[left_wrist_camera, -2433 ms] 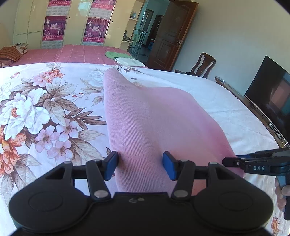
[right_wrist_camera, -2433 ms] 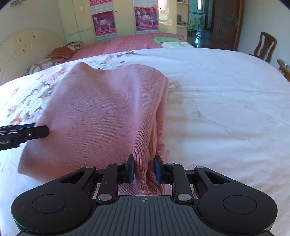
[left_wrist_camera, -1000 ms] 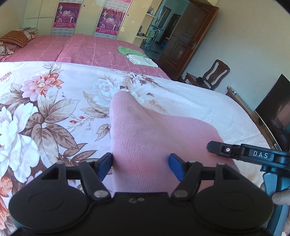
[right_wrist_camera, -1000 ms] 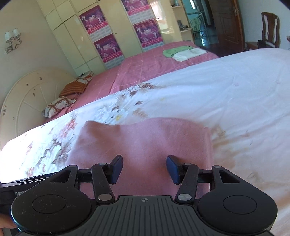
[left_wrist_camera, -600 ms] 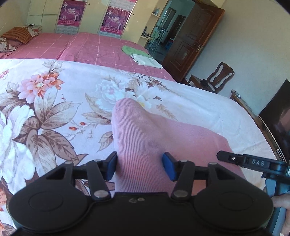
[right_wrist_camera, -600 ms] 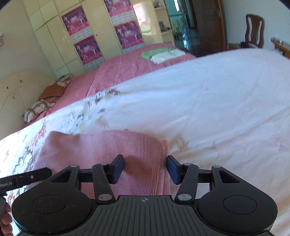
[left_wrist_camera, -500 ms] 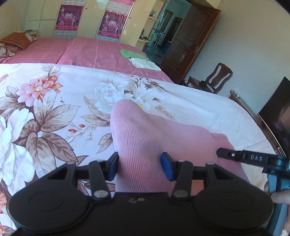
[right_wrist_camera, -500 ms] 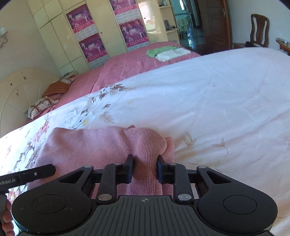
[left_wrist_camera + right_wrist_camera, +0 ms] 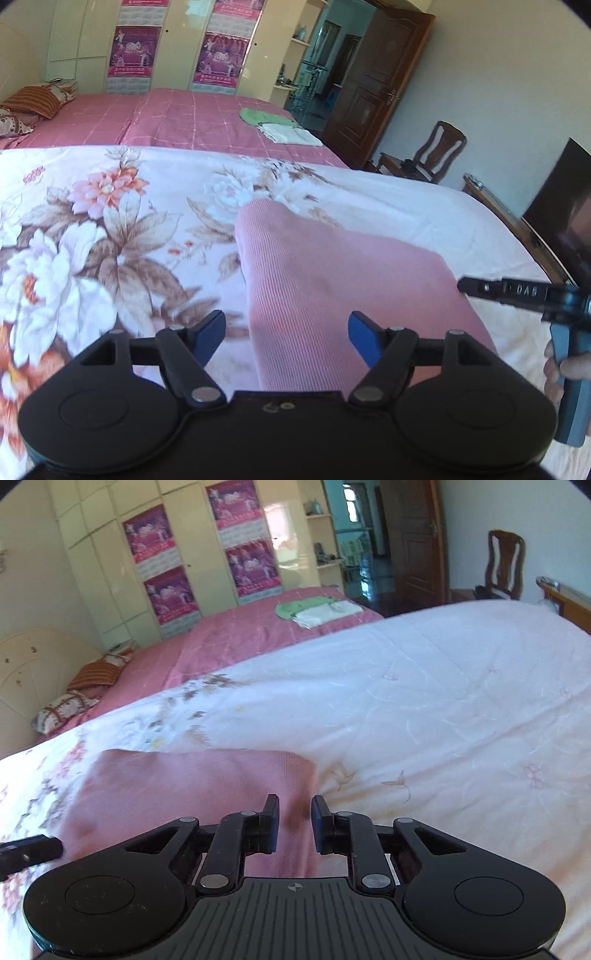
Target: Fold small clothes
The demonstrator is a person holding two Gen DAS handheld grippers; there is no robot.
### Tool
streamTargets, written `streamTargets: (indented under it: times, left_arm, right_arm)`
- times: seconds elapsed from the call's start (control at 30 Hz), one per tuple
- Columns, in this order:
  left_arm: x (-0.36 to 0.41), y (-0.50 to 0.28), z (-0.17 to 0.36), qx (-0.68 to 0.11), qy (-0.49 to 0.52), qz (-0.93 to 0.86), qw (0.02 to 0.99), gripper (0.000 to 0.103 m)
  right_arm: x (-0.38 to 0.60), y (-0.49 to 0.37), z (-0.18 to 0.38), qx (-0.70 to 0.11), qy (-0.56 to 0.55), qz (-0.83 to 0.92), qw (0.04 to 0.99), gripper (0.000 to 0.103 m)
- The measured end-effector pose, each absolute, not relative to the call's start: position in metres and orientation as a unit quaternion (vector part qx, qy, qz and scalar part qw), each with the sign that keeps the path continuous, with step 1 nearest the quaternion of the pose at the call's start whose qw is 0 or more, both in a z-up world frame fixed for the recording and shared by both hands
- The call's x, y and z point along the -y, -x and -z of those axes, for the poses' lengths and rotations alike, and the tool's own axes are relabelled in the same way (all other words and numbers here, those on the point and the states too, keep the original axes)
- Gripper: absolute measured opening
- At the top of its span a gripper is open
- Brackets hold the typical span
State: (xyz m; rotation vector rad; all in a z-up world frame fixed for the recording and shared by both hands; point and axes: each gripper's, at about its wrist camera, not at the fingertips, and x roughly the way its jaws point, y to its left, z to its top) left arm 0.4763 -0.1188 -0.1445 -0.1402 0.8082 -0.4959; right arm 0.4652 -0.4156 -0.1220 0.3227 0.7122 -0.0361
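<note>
The left gripper now stands wide open, off the pink knit garment. The right gripper has narrowed over the garment's edge, which lies flat again.
</note>
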Motion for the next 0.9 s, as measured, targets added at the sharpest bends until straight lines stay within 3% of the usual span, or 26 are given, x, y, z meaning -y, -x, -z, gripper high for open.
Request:
streamTargets:
  times: [0.17,0.4,0.47,0.6,0.67,0.7,0.9]
  left_arm:
    - [0.112,-0.432,0.153,-0.398,0.065,0.250,0.880,0.066]
    - [0.119,-0.420,0.174,-0.422,0.079,0.258,0.865,0.061]
    - [0.123,-0.418,0.173,-0.424,0.075,0.254,0.866,0.061]
    - [0.130,-0.417,0.167,-0.425,0.061,0.250,0.868,0.073]
    - [0.132,-0.418,0.165,-0.424,0.060,0.249,0.869,0.076]
    - [0.133,-0.420,0.163,-0.425,0.062,0.247,0.869,0.076]
    - [0.136,-0.437,0.161,-0.429,0.081,0.237,0.868,0.076]
  right_arm:
    - [0.387,-0.421,0.115,-0.349,-0.140,-0.020,0.926,0.019]
    - [0.365,-0.375,0.146,-0.391,-0.061,-0.006,0.918,0.019]
    - [0.369,-0.373,0.149,-0.392,-0.072,-0.006,0.917,0.018]
    - [0.373,-0.370,0.133,-0.386,-0.079,-0.014,0.919,0.020]
    - [0.379,-0.372,0.126,-0.377,-0.082,-0.001,0.923,0.054]
    - [0.381,-0.374,0.124,-0.370,-0.080,0.007,0.926,0.081]
    - [0.397,-0.407,0.136,-0.390,-0.114,-0.006,0.914,0.084]
